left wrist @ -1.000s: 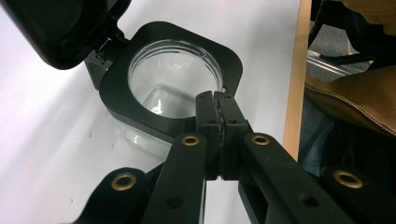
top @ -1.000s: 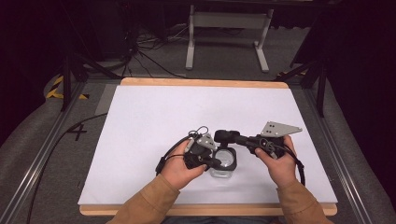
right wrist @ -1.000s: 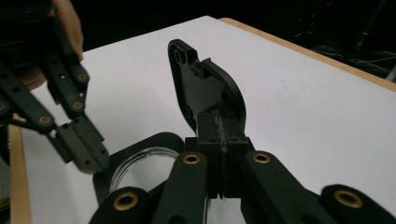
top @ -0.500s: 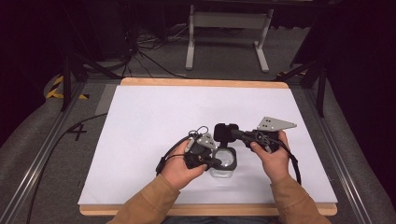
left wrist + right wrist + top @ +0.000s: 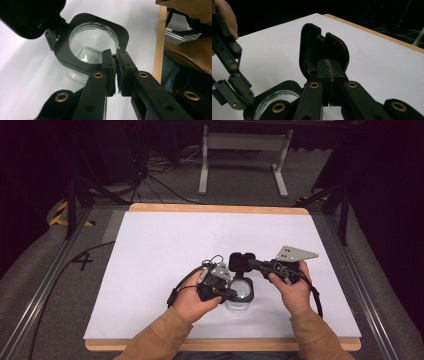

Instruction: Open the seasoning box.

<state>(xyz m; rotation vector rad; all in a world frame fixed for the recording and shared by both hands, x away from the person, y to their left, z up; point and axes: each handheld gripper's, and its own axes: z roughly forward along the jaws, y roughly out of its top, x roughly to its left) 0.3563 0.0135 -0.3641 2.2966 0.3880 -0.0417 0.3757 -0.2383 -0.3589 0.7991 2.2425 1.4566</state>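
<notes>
Clear jar [image 5: 240, 292] low centre of the high view on the white table [image 5: 150, 250], left gripper [image 5: 116, 56] pinching its black collar [image 5: 75, 58] while just easing apart, right gripper [image 5: 329, 66] clamped on the raised hinged lid [image 5: 317, 47]

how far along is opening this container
Done: the hinged black lid stands swung up, and the clear container looks empty. In hand: the right claw is shut on the lid's edge, while the left claw pinches the container's black rim. Left: letting go of both.
</notes>
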